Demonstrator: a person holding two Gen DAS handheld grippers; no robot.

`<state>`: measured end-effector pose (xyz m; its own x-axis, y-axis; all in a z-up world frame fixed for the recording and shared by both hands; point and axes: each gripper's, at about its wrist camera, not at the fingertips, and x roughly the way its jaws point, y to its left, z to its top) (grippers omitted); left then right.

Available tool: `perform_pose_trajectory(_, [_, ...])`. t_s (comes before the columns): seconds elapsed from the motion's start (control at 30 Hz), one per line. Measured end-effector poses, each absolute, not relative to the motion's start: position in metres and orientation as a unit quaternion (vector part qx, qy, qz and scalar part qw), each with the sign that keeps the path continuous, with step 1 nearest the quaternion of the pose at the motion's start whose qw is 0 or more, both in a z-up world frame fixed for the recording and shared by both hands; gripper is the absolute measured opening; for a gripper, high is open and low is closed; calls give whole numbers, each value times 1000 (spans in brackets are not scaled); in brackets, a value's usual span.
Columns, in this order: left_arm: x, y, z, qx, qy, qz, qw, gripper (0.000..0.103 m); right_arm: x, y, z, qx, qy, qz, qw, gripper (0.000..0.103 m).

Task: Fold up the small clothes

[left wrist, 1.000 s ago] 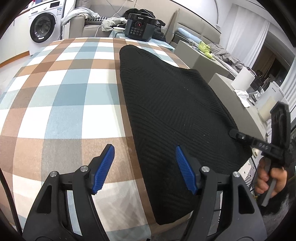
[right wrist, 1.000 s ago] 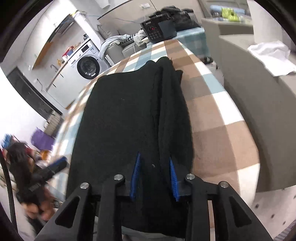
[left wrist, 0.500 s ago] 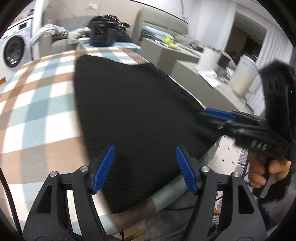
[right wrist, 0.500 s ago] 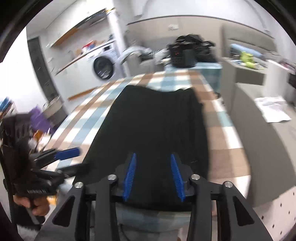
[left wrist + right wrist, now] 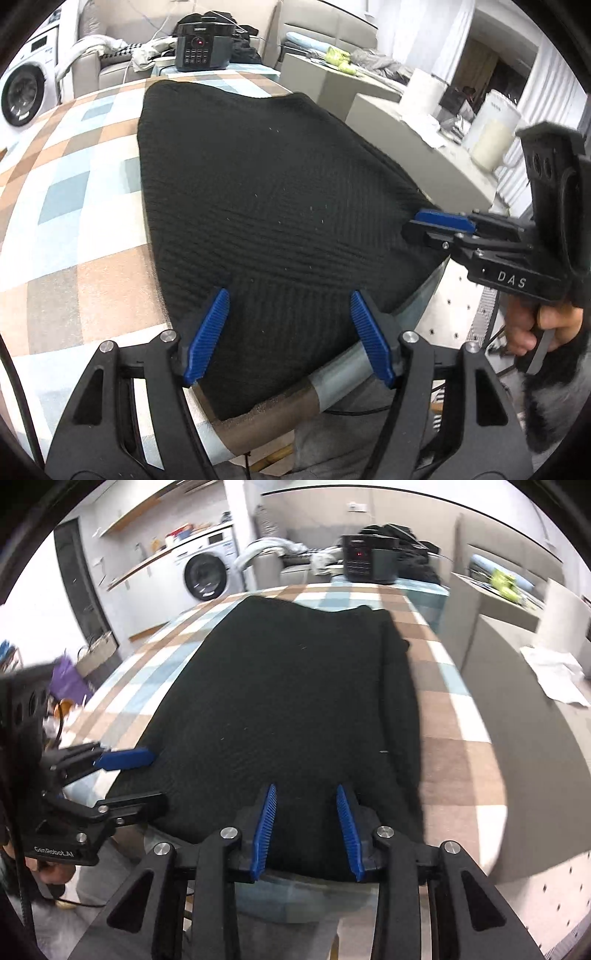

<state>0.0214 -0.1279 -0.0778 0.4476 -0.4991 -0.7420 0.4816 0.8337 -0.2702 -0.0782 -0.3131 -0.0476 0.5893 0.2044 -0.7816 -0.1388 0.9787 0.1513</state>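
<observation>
Black knitwear (image 5: 295, 701) runs lengthwise away across the table (image 5: 66, 221), its near hem under both empty tongs, left tongs (image 5: 290, 336) wide, right tongs (image 5: 306, 834) narrower, having just been closing.

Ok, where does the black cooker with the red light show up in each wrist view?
Left wrist: the black cooker sits top centre-left, past the far edge of the black knit garment.
Right wrist: the cooker sits top centre-right, again beyond the garment's far edge.
Shared landmark: the washing machine, left of the cooker in both.
</observation>
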Motion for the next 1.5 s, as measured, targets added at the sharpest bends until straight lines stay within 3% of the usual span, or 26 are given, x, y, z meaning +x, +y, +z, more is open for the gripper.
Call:
perform_pose_trajectory(0.4, [69,-117,-82,-41,431,-265,862,66,-25,-299,-45,-5,430,31,902,36])
perform_pose_trajectory(0.9, [115,-100,-83,-31,445,-221,867,66,11,-308,-54,41,447,48,892,34])
perform_pose_trajectory(1.0, [117,-80,-85,-53,455,-186,869,66,1,-317,-44,38,441,32,896,36])
perform_pose_trajectory(1.1, [122,-69,-93,-81,470,-184,860,66,-5,-335,-44,72,443,15,893,46])
perform_pose_trajectory(1.27, [123,-78,-91,-80,458,-187,865,65,5,-350,-63,121,464,24,877,46])
perform_pose_trajectory(1.37, [121,-83,-92,-78,448,-180,872,46,8,-356,-67,146,461,29,875,46])
perform_pose_trajectory(1.43, [121,-83,-93,-87,446,-182,872,25,10,-356,-67,150,463,32,873,45])
perform_pose_trajectory(1.5, [123,-80,-94,-102,444,-190,870,18,11,-354,-67,139,464,32,874,39])
